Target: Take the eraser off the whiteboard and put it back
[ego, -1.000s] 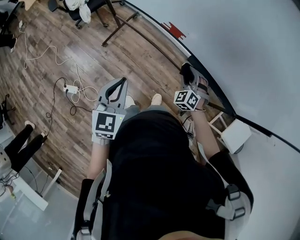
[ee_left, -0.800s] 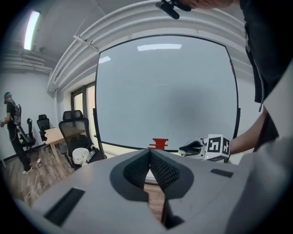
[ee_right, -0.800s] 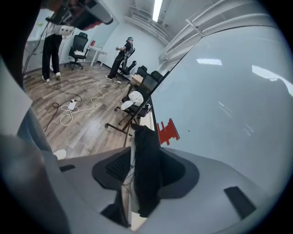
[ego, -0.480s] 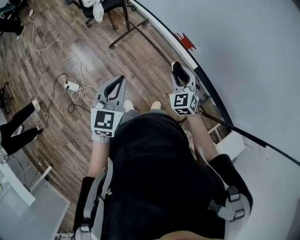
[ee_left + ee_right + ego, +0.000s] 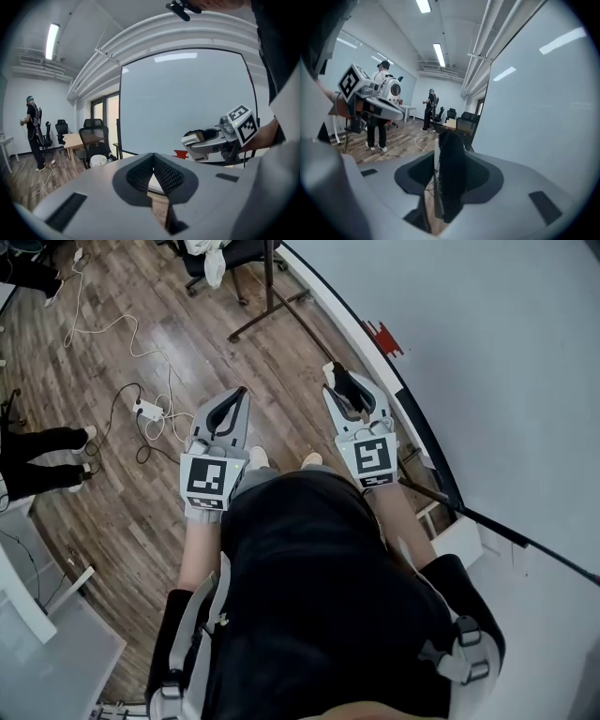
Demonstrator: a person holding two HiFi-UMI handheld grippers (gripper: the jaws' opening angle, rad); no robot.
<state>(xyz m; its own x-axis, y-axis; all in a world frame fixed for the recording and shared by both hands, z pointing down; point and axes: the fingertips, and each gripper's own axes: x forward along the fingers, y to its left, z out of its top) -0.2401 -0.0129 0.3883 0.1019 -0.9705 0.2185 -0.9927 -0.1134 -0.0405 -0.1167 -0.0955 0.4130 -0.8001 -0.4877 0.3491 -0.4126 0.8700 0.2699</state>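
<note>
While the left claw (image 5: 153,160) sits closed and empty, the right claw (image 5: 449,157) grips the eraser (image 5: 452,180).

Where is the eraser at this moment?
The eraser is clamped between the fingers of the right gripper, held in the air beside the whiteboard, right of the left gripper in the head view.

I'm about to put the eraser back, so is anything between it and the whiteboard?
Nothing visible stands in the way. The eraser is clamped in the right gripper, with bare whiteboard right beside it. The left gripper is on the eraser's other side, away from the board.
</note>
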